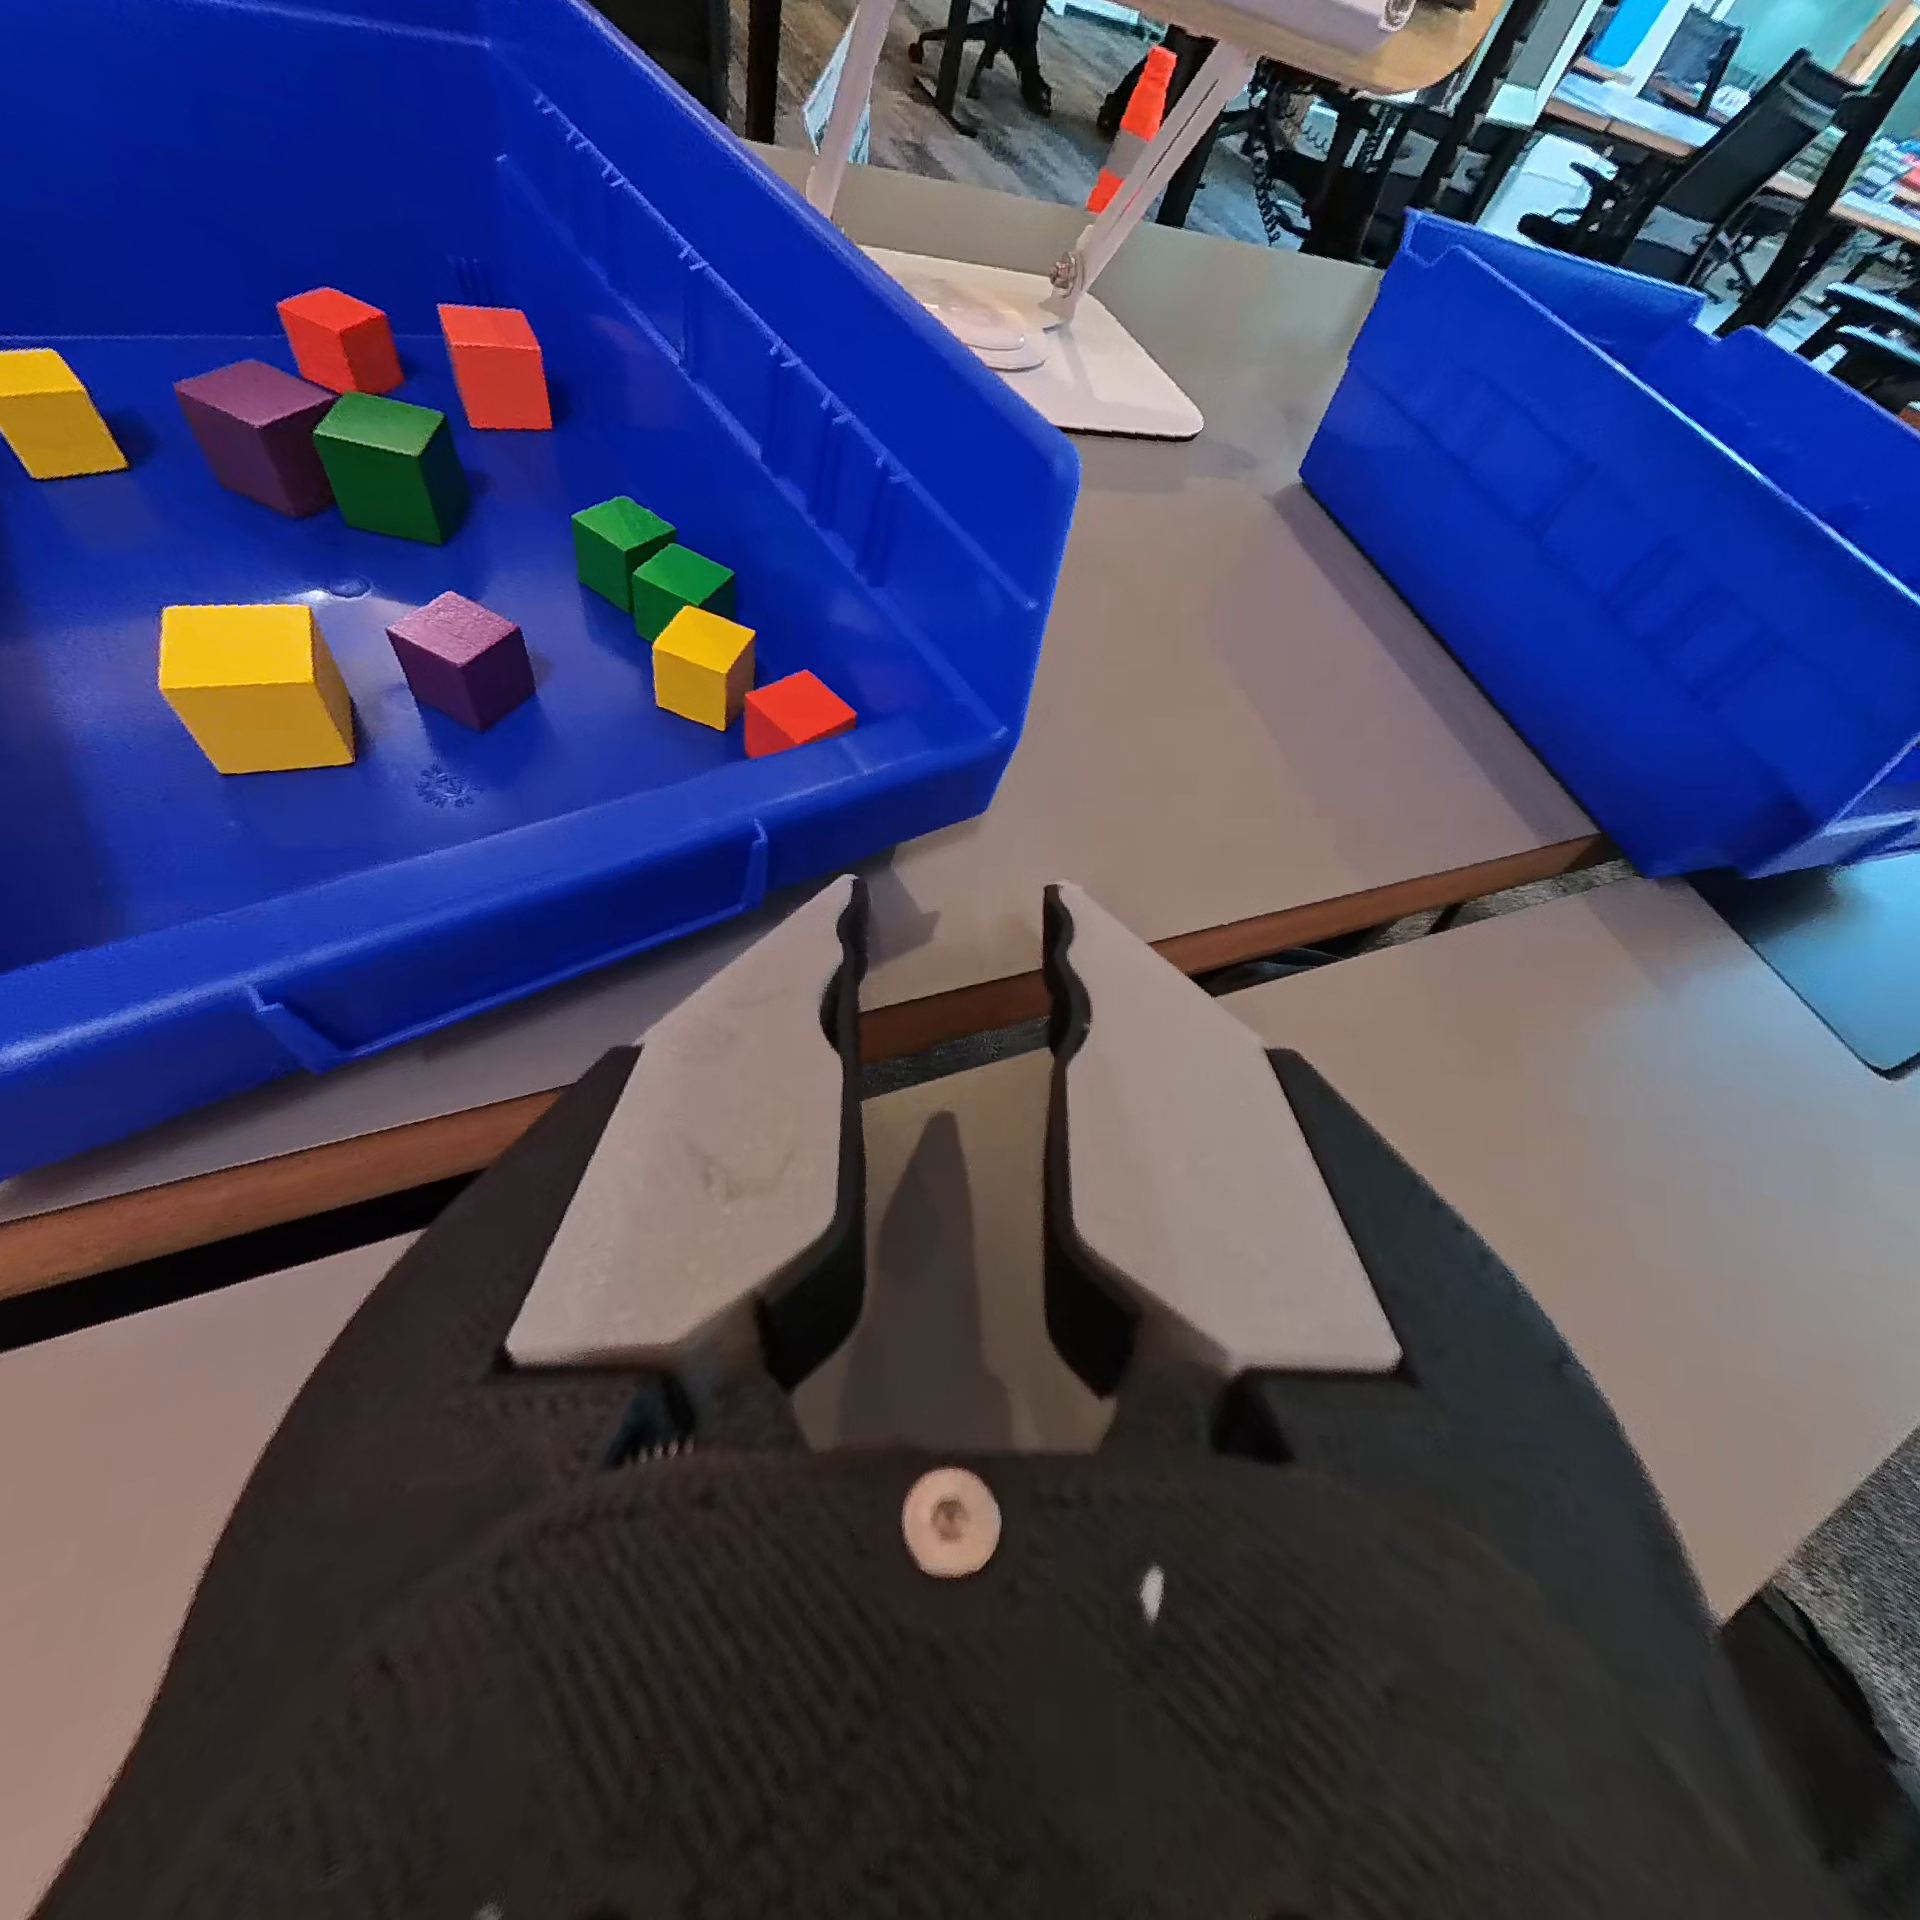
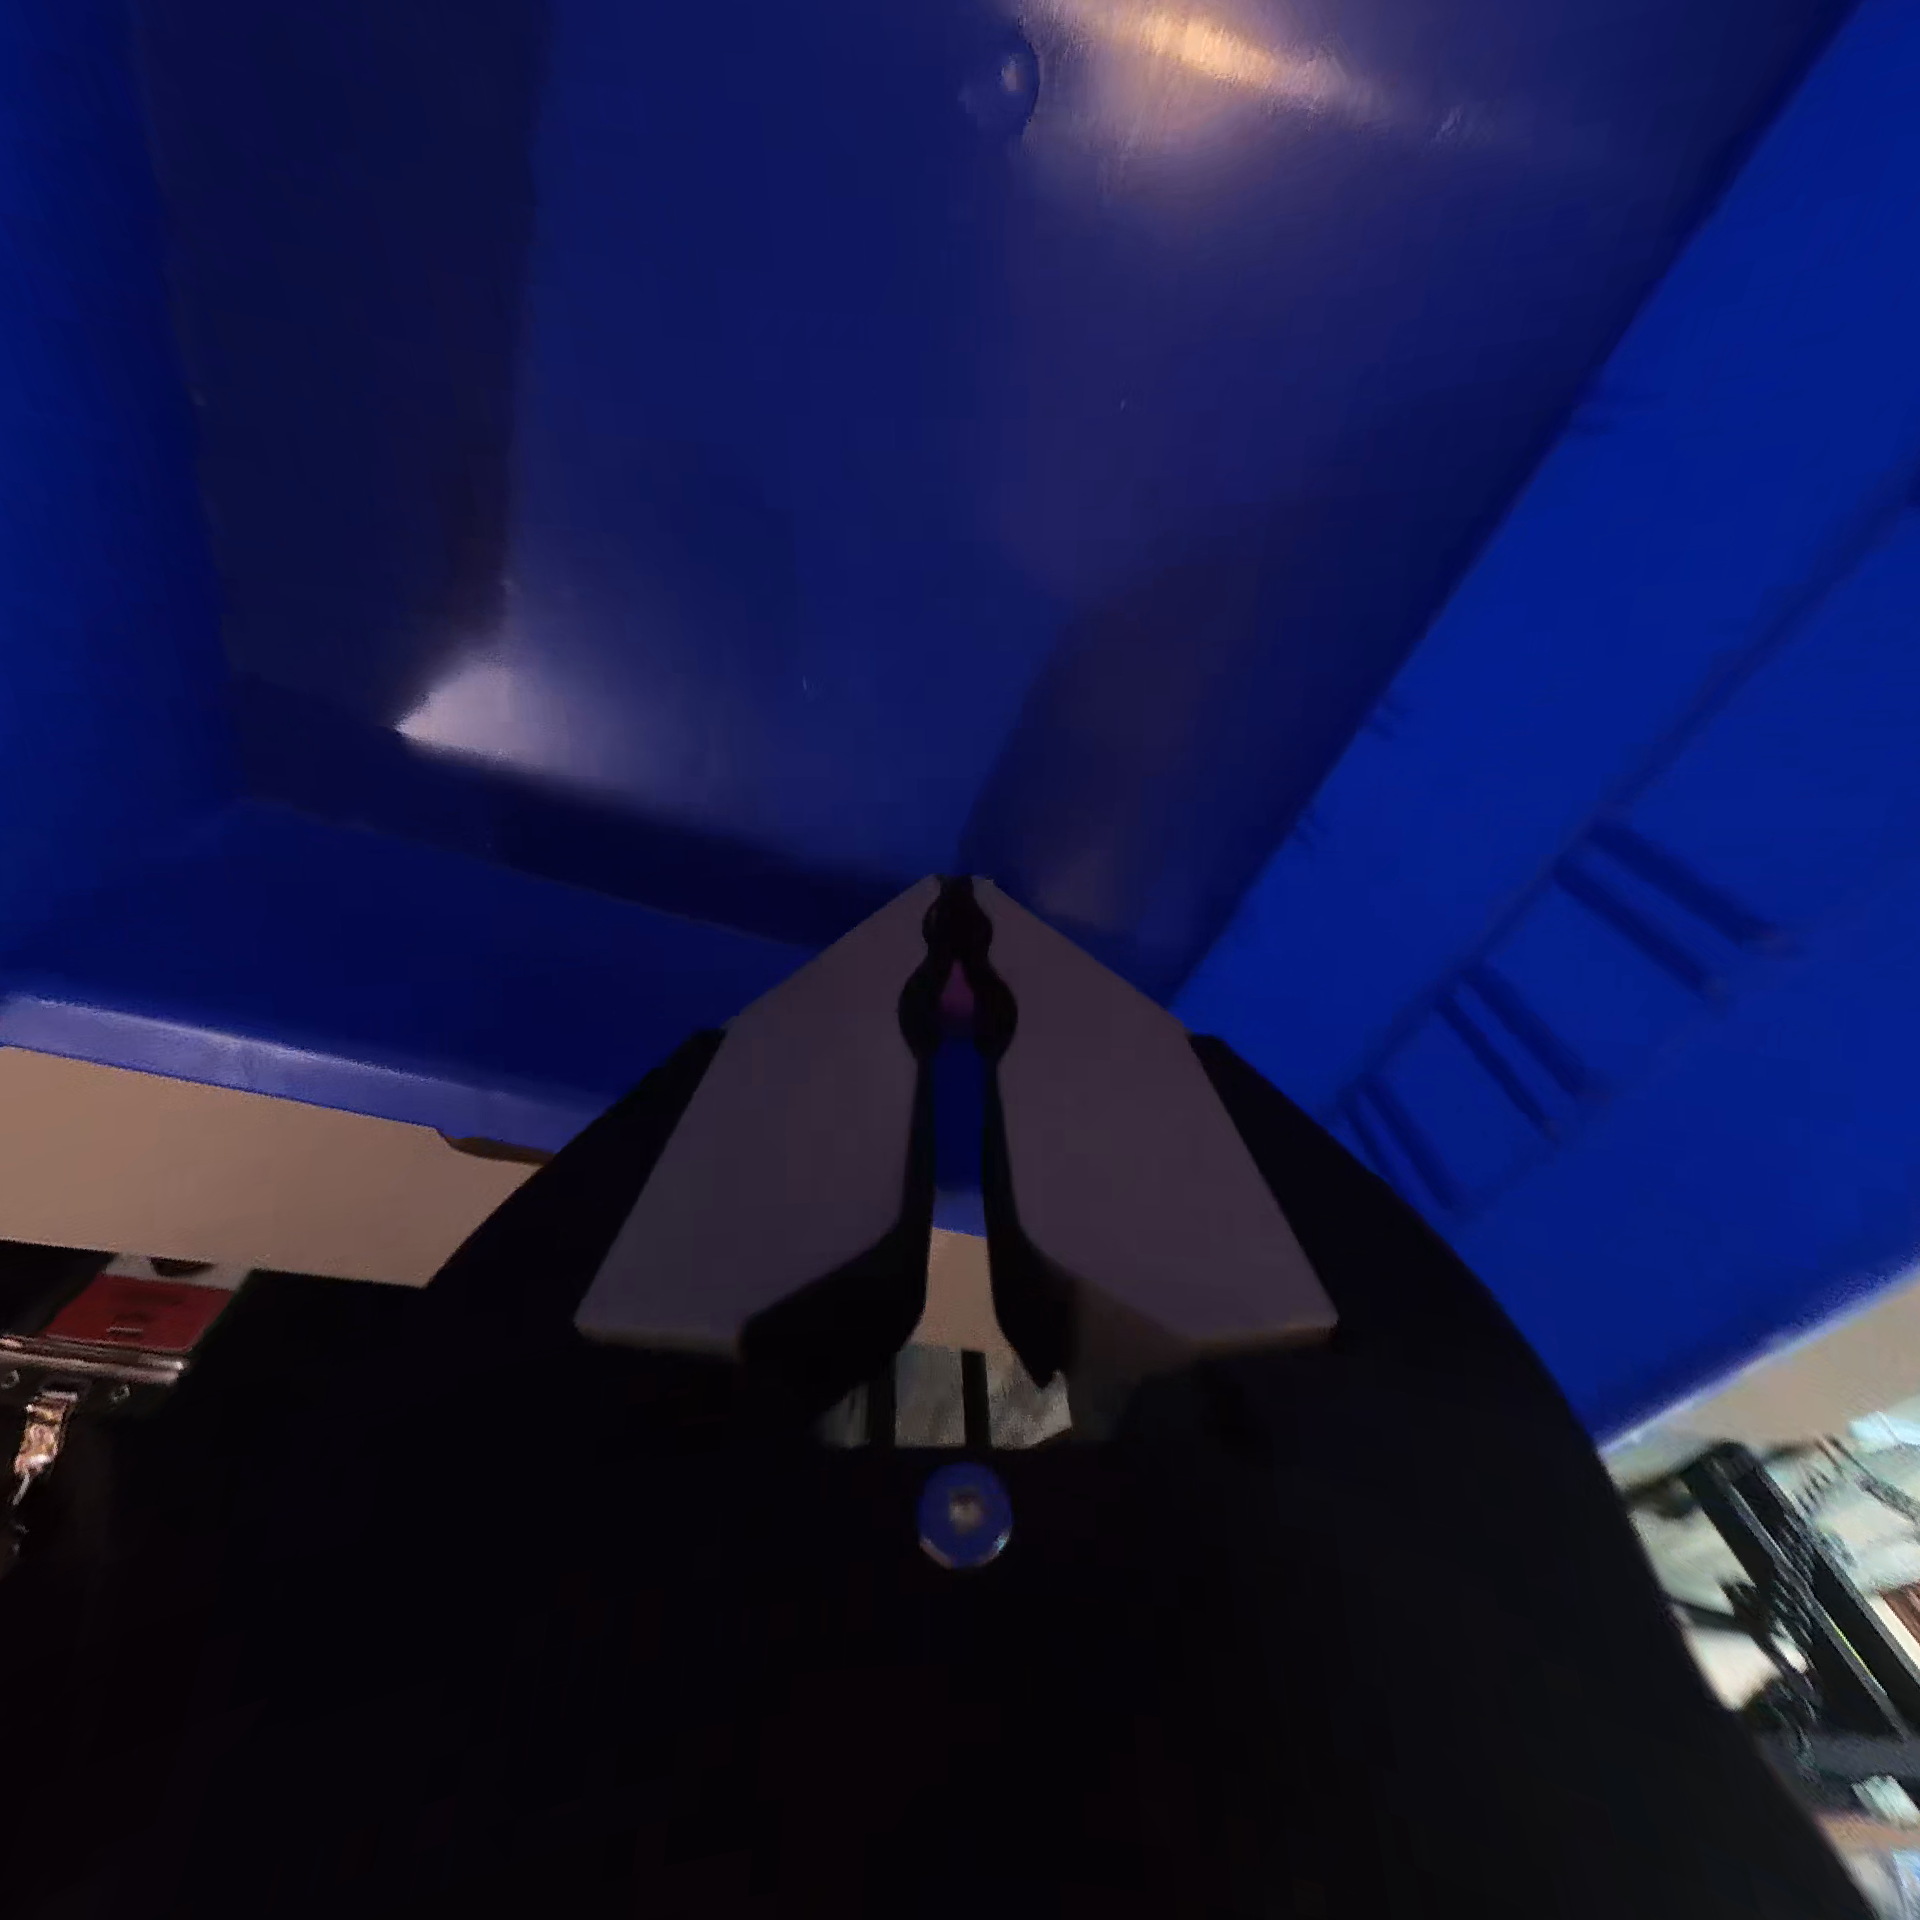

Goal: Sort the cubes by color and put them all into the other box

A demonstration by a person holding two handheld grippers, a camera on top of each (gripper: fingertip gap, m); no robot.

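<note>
In the left wrist view a large blue box holds several loose cubes: red, yellow, green and purple. My left gripper is open and empty. It hovers over the grey table's front edge, just off the box's near right corner. A second blue box stands to the right. My right gripper is shut, with its tips down inside a blue box, close to the floor. A small purple patch shows through the hollow between the closed pads; I cannot tell what it is.
A white stand with a flat base sits on the grey table behind and between the two boxes. A gap runs between this table and a nearer one. Office chairs and desks stand beyond.
</note>
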